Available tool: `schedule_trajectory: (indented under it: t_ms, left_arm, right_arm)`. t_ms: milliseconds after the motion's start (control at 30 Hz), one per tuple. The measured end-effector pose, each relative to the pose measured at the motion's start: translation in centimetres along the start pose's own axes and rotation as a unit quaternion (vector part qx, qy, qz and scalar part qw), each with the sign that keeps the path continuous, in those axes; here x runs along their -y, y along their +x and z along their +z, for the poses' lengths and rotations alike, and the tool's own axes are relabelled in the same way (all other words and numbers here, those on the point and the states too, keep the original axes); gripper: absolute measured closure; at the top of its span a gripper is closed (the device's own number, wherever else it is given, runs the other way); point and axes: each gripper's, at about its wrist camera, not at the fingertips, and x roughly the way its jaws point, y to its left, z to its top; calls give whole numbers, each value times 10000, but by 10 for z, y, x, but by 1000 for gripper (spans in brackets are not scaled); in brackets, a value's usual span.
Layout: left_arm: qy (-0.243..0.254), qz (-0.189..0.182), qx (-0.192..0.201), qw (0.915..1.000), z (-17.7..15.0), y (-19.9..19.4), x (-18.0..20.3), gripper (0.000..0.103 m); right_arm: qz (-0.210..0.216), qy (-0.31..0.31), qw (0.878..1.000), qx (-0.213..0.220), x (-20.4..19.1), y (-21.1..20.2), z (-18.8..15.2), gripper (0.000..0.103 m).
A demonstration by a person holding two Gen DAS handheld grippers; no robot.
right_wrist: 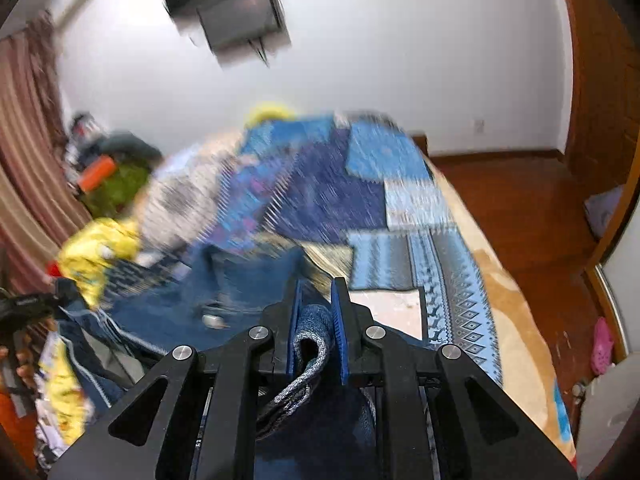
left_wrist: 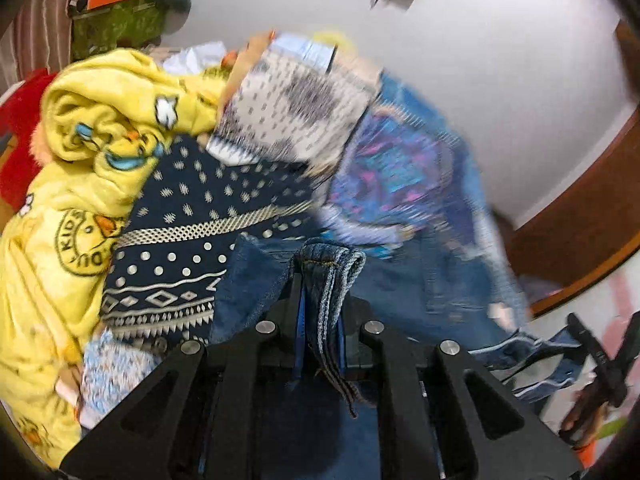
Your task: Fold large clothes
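Denim garment [left_wrist: 420, 280], blue and partly blurred, stretched above the bed [right_wrist: 516, 308] between the two tools, its thick hem bunched at each end. The left tool [left_wrist: 320, 276] pinches one folded hem edge between its blue pads, and the right tool [right_wrist: 316, 300] pinches the other. A yellow printed blanket [left_wrist: 80, 168] and a navy patterned knit [left_wrist: 192, 248] lie heaped just beside the denim, with a blue patchwork cover [right_wrist: 392, 184] spread on the bed beyond.

Each tool [left_wrist: 320, 280] is black, angular linkage (silver round pins) with blue-lined fingers [right_wrist: 337, 320].
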Motion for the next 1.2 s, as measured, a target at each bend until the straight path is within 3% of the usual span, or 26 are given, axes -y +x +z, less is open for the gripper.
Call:
schedule_trajectory:
  t_ms: [100,200,367,433,533,633,733,767,867,1067,1133,1200]
  left_arm:
    - [233,439,-457,9977,-5,57,-2,90]
    - [243,521,-758,9955,-13,87,-11,87]
    - [890,850,-758,9895,-14,84,4,81]
    - [1136,946,-786,9859,-11,72,14,70]
    - [1354,851,-308,9867,-5,37,25,38]
    - [1327,569,139,9894,-1,-1,29,29]
    - [1388,455,120,9892,-5,-17,29,15]
    - [1466,466,76,9881,-9,-18,28,12]
    - [1961,742,-215,9775,-31,-8,27,10]
    - [2683,1624,-771,9464,-70,42,9,10]
    - [2603,1791,-884,9447,-68,57,2,10]
    - [2320,1621,-876,9551,-55,65,-6,10]
  right_arm:
    - [-228,-37,9982,-558,11,52,-12,89]
    - [-230,191,9954,-906,28,79,-23,89]
    - [-167,727,9958,-536,53,58,-16,88]
    - [-198,689,9967,-392,52,39,-7,78]
    - [-51,424,9989,-183,39,9,1,59]
    - [79,25,10000,-21,18,-20,-3,39]
    - [271,-294,9992,-46,-4,-32,-10,22]
    - [339,-432,9984,-99,-14,-36,-16,20]
    - [480,-655,9960,-364,-33,-27,-28,17]
    - [596,-868,9874,-1181,-53,23,-62,17]
    - [545,-915,9838,-1441,-56,39,-72,17]
    - [410,-978,9805,-1655,-54,53,-77,17]
